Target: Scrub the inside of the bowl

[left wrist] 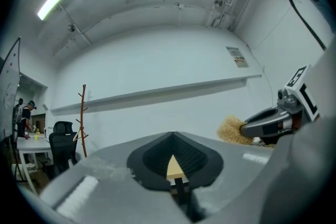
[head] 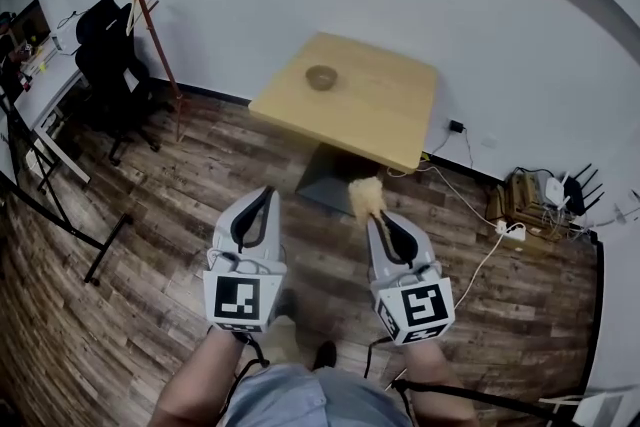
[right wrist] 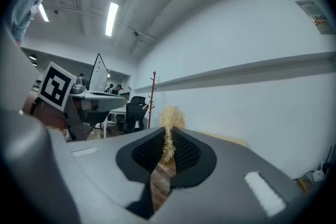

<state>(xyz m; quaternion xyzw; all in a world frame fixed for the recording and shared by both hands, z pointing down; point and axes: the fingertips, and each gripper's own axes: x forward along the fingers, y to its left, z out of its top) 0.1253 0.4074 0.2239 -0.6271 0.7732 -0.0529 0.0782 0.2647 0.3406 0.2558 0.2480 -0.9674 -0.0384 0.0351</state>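
Note:
A small brown bowl (head: 321, 77) stands on the light wooden table (head: 385, 110), well ahead of both grippers. My right gripper (head: 377, 217) (right wrist: 167, 134) is shut on a tuft of straw-coloured scrubber (head: 365, 196) (right wrist: 170, 117), which sticks out past its tips. My left gripper (head: 268, 191) (left wrist: 172, 136) is shut with nothing in it. Both are held side by side over the floor, short of the table's near edge. In the left gripper view the scrubber (left wrist: 231, 130) and the right gripper (left wrist: 265, 122) show at the right.
The table's dark base (head: 325, 177) lies just beyond the grippers. A black office chair (head: 105, 55), a thin wooden coat stand (head: 150, 15) and a white desk (head: 45, 80) stand at the left. Cables and a power strip (head: 512, 230) lie on the wooden floor at the right.

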